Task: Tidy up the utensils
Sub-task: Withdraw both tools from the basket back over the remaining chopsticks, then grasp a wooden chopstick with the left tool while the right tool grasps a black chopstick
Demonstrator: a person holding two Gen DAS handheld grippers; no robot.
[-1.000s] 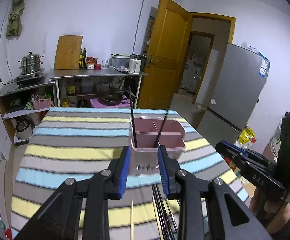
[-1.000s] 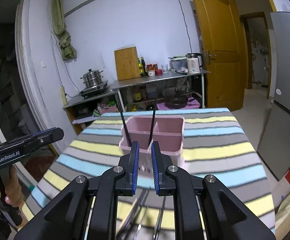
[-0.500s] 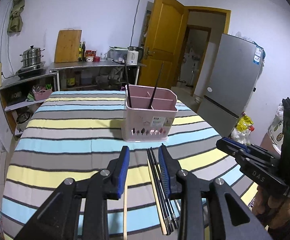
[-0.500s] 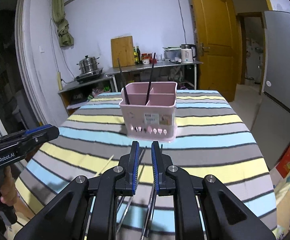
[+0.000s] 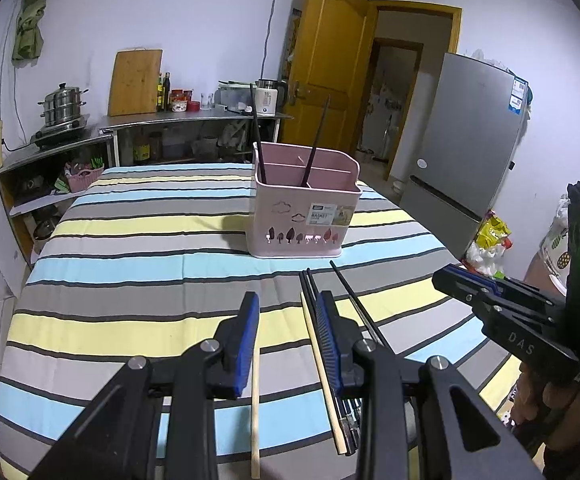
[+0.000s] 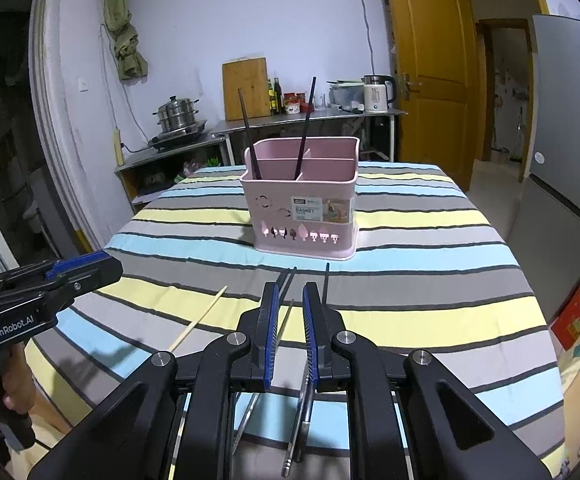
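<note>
Two dark chopsticks [image 5: 259,136] already stand in the pink utensil basket [image 5: 304,216], which sits mid-table on the striped tablecloth [image 5: 130,264]; judging by what lies loose, most of the job remains. Going left to right on the near cloth, a pale wooden chopstick [image 5: 255,412] lies alone, then a second wooden chopstick [image 5: 322,364], then a bundle of black chopsticks [image 5: 364,316] beside it. The left gripper [image 5: 288,340] hovers low over these with jaws apart and nothing between them. The right gripper [image 6: 290,328] has its jaws parted by only a narrow gap, empty, above metal chopsticks [image 6: 304,412]. None of these is picked up yet.
</note>
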